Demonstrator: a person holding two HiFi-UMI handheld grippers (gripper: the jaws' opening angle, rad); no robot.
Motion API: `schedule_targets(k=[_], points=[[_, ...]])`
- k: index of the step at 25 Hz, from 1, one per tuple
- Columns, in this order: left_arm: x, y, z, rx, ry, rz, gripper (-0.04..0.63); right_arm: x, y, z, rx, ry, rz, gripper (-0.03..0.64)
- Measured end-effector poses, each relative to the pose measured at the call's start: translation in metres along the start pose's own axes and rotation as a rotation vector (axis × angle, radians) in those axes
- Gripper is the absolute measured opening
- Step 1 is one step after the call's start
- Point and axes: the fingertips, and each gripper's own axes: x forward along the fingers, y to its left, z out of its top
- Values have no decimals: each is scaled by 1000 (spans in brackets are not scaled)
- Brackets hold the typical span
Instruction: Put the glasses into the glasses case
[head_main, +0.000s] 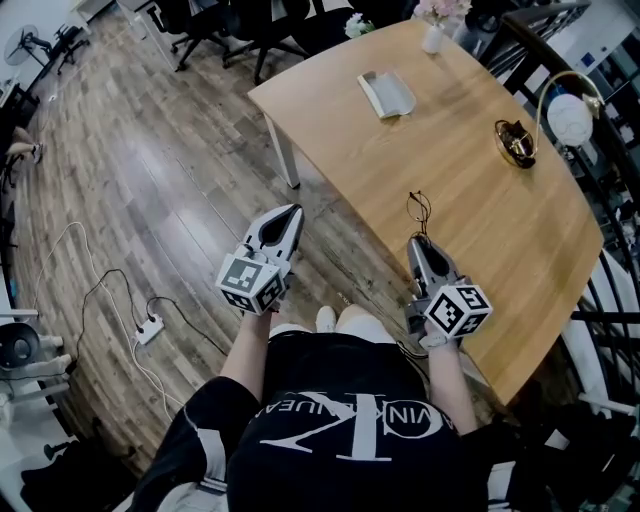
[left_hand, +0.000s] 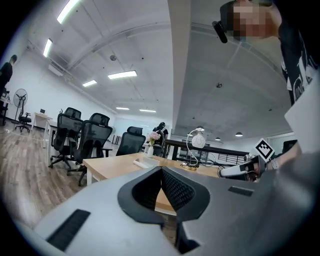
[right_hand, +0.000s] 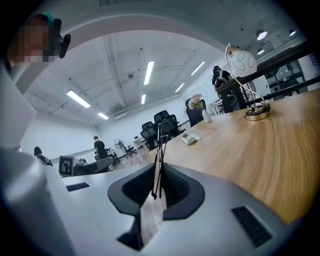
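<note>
Holding step, drop-off not yet made

Head view: right gripper (head_main: 416, 243) hangs over the near edge of the light wooden table (head_main: 480, 220). Thin black wire-framed glasses (head_main: 420, 208) stick out past its tips toward the far side. The pale grey open glasses case (head_main: 387, 93) lies well apart, at the far end. Left gripper (head_main: 293, 213) is off the table's left edge, over the floor

Left gripper view: jaws closed tip to tip, nothing between them

Right gripper view: jaws nearly together, pinching the folded glasses on edge. The case sits far ahead, slightly right

Judgement: carry phase. Next move calls for taking the glasses across to the case, lining them up with its open tray, and lowering before letting go. The left could steady the case
</note>
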Motion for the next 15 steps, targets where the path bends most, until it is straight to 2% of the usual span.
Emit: schedule_targets(k=[3,8,15], points=[[-4,9,-3,20,1,-11,15,12,7,5,-6,-6,12,54],[-4,21,-2,4,11,-12,15,33,14,5,-2,8,23,54],[27,53,-1,-8,13,-14,15,80,6,8,-28,42,36,54]])
